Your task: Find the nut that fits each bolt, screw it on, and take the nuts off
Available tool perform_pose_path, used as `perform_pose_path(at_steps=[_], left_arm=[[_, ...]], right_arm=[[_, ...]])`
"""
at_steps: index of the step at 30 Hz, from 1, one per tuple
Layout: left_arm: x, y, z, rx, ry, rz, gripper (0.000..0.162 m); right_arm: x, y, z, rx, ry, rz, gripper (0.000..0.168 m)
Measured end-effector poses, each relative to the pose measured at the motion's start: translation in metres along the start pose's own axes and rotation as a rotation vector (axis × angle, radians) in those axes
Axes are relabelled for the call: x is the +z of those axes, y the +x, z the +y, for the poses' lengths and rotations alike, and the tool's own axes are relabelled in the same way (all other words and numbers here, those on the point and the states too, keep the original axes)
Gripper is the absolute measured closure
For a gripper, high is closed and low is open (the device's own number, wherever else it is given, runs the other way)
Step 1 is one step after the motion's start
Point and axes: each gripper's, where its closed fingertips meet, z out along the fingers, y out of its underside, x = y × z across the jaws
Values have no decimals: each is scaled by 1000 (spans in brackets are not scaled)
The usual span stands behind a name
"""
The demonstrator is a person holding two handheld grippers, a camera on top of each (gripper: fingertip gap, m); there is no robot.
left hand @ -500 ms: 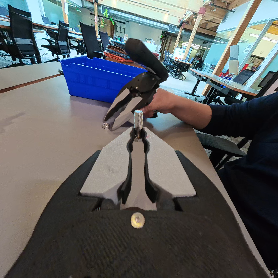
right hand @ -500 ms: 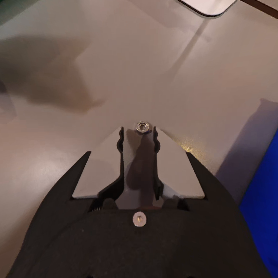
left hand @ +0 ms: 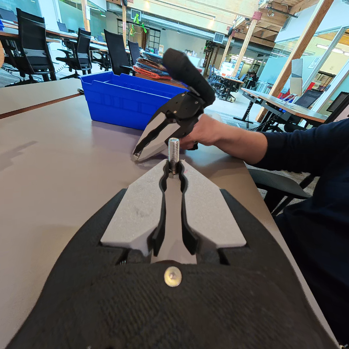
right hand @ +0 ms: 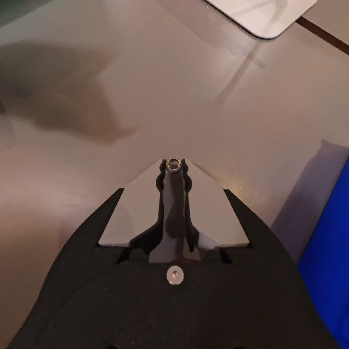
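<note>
The left hand-held gripper [left hand: 173,169] is clamped narrow on a bolt [left hand: 173,151] low on its shank, so the bolt's long axis stands upright and its threaded end points up, bare of any nut. The right hand-held gripper [right hand: 174,164] has its tips down at the grey surface [left hand: 56,160], just beyond the bolt and slightly to its left in the left wrist view, and its jaws are drawn in close around a small silver nut [right hand: 173,164]. The nut's bore faces the right wrist camera; the fingertips flank it on both sides and seem to pinch it, though whether it is lifted clear of the surface cannot be told. The coming move, as I judge it, turns on this: the nut lies low and beside the bolt, so it must rise and come over the threaded end with its bore in line with the upright shank. A blue bin [left hand: 120,98] stands behind. No brand, label or readable writing shows on the task's things.
</note>
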Motion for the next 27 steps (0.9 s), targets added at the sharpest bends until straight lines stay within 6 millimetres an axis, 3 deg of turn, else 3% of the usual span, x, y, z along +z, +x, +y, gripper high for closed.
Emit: perform_pose_path(at_steps=[15, 27], left_arm=[[-1, -6, 3, 2, -18, -24, 155], [-2, -8, 4, -11, -24, -33, 155]], right_arm=[[-61, -79, -78, -80, 200, -317, 154], [-83, -94, -100, -83, 280, -389, 154]])
